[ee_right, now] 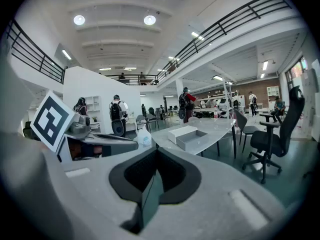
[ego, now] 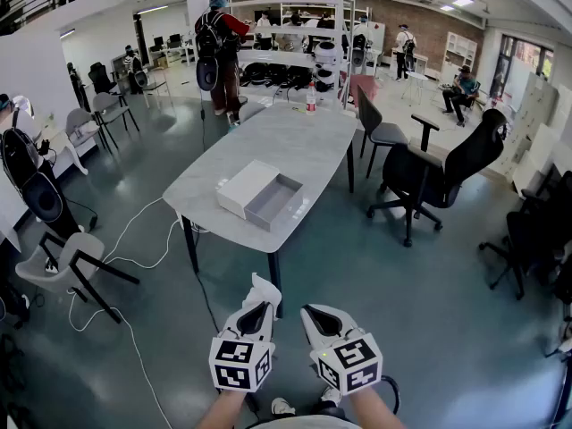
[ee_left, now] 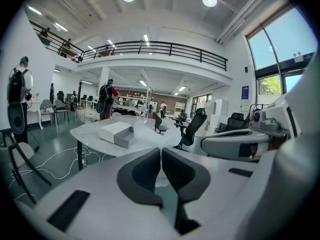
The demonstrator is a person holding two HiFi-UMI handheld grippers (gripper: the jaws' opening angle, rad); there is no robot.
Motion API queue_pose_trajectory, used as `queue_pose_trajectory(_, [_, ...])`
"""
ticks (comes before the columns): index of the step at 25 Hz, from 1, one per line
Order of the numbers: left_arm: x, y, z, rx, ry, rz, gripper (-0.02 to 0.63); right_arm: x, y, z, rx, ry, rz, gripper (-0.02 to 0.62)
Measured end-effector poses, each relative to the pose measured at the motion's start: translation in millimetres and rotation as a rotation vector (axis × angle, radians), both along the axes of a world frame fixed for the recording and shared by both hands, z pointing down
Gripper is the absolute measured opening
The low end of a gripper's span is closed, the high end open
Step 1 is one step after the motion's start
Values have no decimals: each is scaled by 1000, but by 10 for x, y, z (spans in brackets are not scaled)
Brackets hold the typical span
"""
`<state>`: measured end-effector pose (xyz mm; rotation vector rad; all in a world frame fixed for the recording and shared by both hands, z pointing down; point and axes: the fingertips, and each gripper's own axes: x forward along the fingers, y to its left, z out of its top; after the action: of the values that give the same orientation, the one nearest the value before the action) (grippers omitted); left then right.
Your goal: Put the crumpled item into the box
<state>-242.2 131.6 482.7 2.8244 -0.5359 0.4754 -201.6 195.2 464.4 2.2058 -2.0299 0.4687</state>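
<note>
So the left gripper is clamping its fingers tight on the crumpled item. The pads are pressing together with only a thin bit of the white stuff running between them, and the rest is puffing out just past the fingertips. The right gripper is sitting right beside it with its fingers clenched together too, and nothing is showing between them. Counting things up, I'm seeing two grippers, one crumpled item and one box, and the box is showing as a white half and a grey open tray lying side by side. The box is sitting on the table, well ahead of both sets of fingertips and clearly apart from them. One bottle is standing much farther beyond, at the table's far end. The part of the item inside the left pads is hiding from every view, and I'm not managing to tell whether it's paper or plastic. The person's forearms are getting cut off at the bottom edge of the head view.
</note>
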Motion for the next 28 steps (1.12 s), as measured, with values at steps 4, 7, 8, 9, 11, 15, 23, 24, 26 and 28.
queue_pose_trajectory(4, [-52, -44, -3, -6, -2, 12, 18, -56, -47, -20, 4, -7, 13, 5])
queue_pose_trajectory(7, [-101, -107, 21, -9, -2, 18, 18, -96, -112, -15, 5, -5, 22, 5])
queue_pose_trajectory(8, [-118, -129, 31, -9, -2, 19, 18, -110, -132, -13, 5, -4, 25, 5])
queue_pose_trajectory(9, [-131, -149, 38, -11, -1, 20, 18, -122, -149, -14, 5, -3, 27, 5])
queue_pose_trajectory(11, [-144, -181, 38, -15, 0, 22, 18, -135, -178, -29, 5, 0, 30, 5])
queue_pose_trajectory(15, [-107, -234, 20, -17, 3, 28, 18, -99, -238, -64, 5, 7, 32, 5])
queue_pose_trajectory(23, [98, -473, 86, -14, -5, 31, 18, 103, -498, 1, 4, 3, 24, 5])
queue_pose_trajectory(24, [134, -509, 99, -12, -10, 28, 18, 134, -539, 13, 4, 2, 18, 5])
queue_pose_trajectory(26, [230, -597, 129, -10, -19, 22, 18, 216, -635, 39, 6, 3, 5, 5])
queue_pose_trajectory(28, [358, -681, 151, -9, -25, 15, 18, 340, -727, 69, 5, -1, -8, 5])
